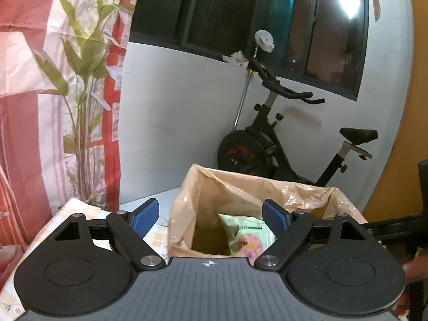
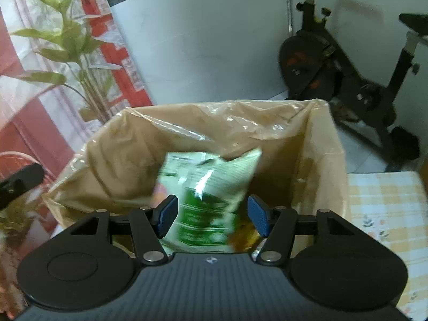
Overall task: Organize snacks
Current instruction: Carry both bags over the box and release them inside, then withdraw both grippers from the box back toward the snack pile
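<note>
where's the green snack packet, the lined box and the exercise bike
green snack packet (image 2: pixel 211 187), right wrist view, its printed middle
lined box (image 2: pixel 329 144), right wrist view, right plastic-covered wall
exercise bike (image 1: pixel 240 152), left wrist view, its flywheel

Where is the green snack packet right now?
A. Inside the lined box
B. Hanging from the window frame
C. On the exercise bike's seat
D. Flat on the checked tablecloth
A: the packet sits within the plastic-lined box, below its rim, just ahead of the right claw.
</note>
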